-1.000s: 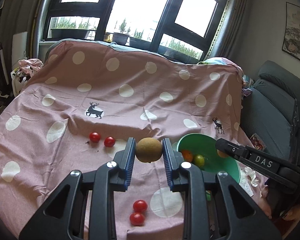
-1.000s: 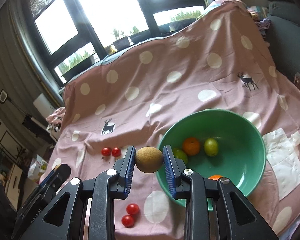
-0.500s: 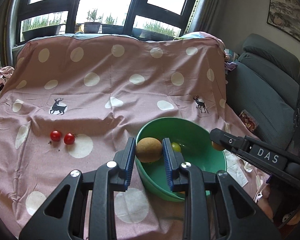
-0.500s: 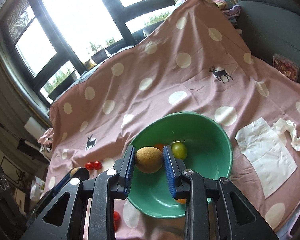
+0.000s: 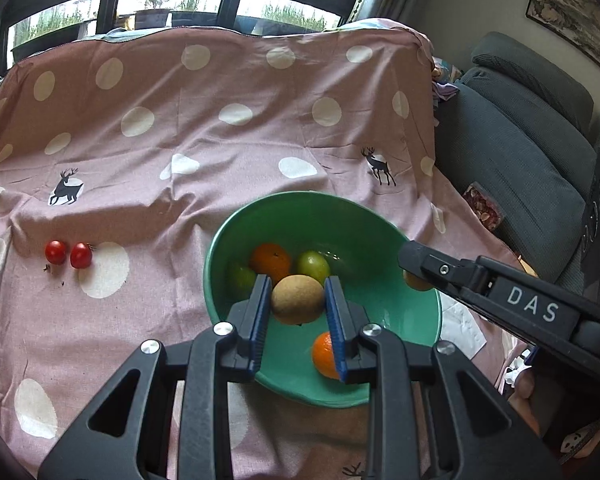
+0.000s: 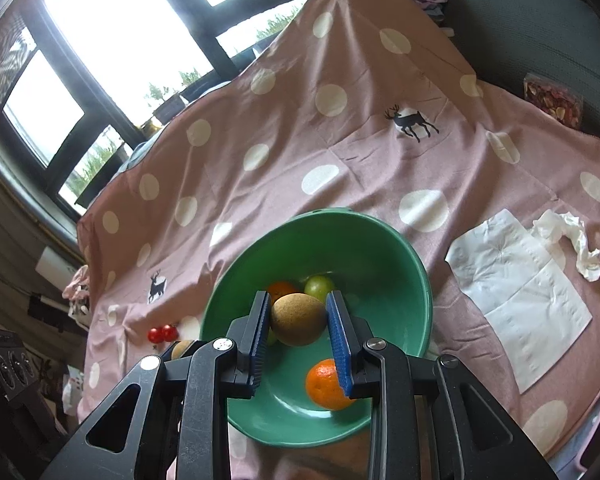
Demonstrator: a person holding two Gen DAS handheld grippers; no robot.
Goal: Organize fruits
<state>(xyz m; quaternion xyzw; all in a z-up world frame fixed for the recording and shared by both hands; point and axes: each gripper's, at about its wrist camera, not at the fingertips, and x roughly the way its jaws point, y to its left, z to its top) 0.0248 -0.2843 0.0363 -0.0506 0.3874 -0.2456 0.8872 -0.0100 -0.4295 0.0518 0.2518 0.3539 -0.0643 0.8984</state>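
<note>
My left gripper (image 5: 297,294) is shut on a brown kiwi (image 5: 298,302) and holds it over the green bowl (image 5: 224,240). My right gripper (image 6: 298,312) is shut on a second kiwi (image 6: 298,320) above the same bowl (image 6: 384,234). In the left wrist view the right gripper (image 5: 414,268) reaches in over the bowl's right rim. The bowl holds two oranges (image 5: 270,260) (image 6: 324,384) and two green fruits (image 5: 314,265). Two cherry tomatoes (image 5: 68,254) lie on the pink dotted cloth, left of the bowl.
A flat white napkin (image 6: 520,292) and a crumpled tissue (image 6: 572,244) lie right of the bowl. A grey sofa (image 5: 540,140) stands along the cloth's right edge, with a small packet (image 5: 484,208) on it. Windows run behind the table.
Both grippers carried their kiwis rightward and lower, from beside the bowl to above its inside. The two near tomatoes have left the left wrist view.
</note>
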